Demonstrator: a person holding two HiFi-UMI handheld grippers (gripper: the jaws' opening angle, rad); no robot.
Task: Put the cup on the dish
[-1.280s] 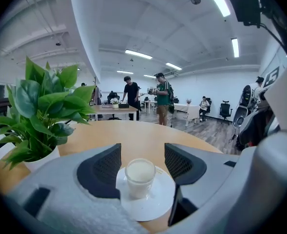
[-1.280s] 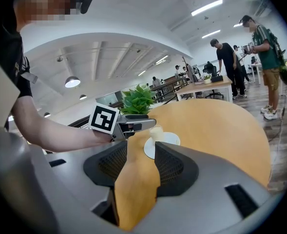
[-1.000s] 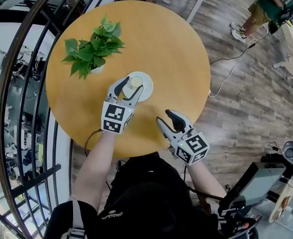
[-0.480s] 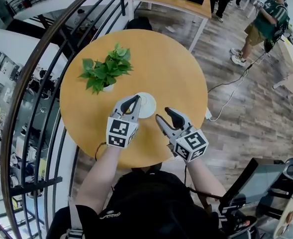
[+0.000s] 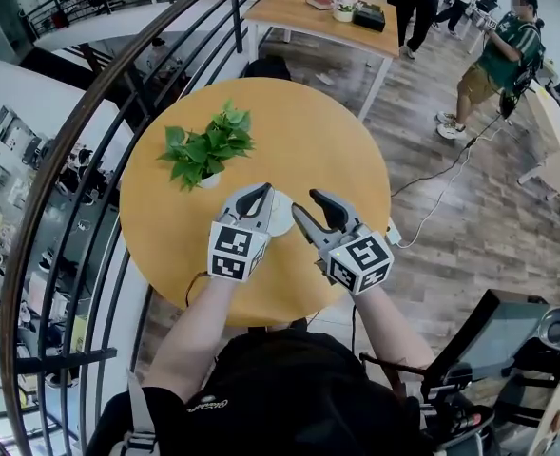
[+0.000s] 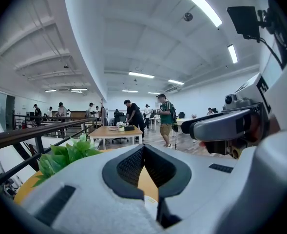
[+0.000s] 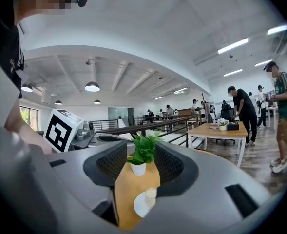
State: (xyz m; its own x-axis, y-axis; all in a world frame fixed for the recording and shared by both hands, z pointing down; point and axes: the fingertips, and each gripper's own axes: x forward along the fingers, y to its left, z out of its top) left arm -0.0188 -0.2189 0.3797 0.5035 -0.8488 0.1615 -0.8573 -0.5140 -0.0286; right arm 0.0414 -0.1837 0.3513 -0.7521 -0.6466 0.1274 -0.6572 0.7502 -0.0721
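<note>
The cup (image 7: 151,193) stands upright on the white dish (image 7: 139,206), and the two sit on the round wooden table (image 5: 327,141). Seen along the right gripper (image 5: 304,204), they lie ahead of its jaws and below them, framed in the gap and touched by neither pad. From these views, the task looks finished: the cup rests a little off the dish's centre, with bare rim showing on the side towards the left gripper.

The left gripper (image 5: 260,194) hangs just above the near edge of the dish. Its jaws have just been closing and now meet tip to tip with nothing between them. That reads as a tool done with its work, folded up and clear of the crockery so it cannot knock the cup. The right gripper keeps its jaws moderately apart and empty, level with its partner and just beside it. It seems to be only standing by.

Whether the cup holds anything I cannot tell; its top looks pale. The dish carries the cup alone. Farther ahead of both grippers, past the dish, a small white pot (image 7: 138,168) holds a leafy green plant (image 5: 203,150), well apart from the cup.
</note>
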